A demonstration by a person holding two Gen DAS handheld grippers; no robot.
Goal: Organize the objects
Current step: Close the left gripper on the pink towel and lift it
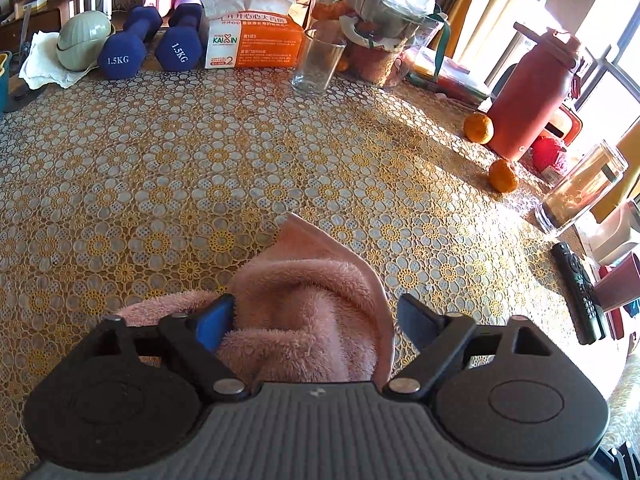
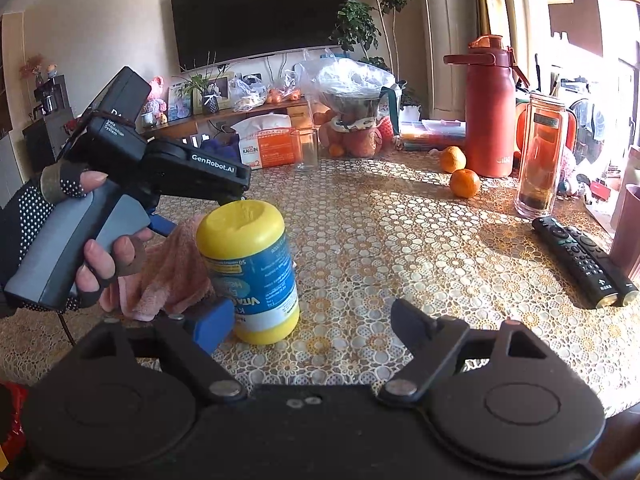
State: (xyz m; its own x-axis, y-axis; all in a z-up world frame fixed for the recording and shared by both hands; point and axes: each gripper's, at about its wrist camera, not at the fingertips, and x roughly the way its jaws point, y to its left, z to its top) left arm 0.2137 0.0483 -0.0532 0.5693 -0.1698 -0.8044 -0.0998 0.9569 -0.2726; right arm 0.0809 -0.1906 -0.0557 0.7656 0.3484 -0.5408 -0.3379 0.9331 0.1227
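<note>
Pink towel (image 1: 304, 312) was seen bunched between the half-open left claw (image 1: 316, 320), not yet pinched; right claw (image 2: 308, 328) gaped empty.

I'm looking at the left tool (image 2: 160, 226) from the right wrist camera — a black housing lettered "GenRobot.AI" in white, a boxy black module on top with small white print and a thin dark cord wrapped round it, and a grey pistol-style handle below. The left hand (image 2: 86, 236) is wearing a black fingerless glove dotted with white grip bumps. The right tool (image 2: 312, 328) is showing black linkage arms with silver pivot pins, round black discs — and one blue finger pad.
</note>
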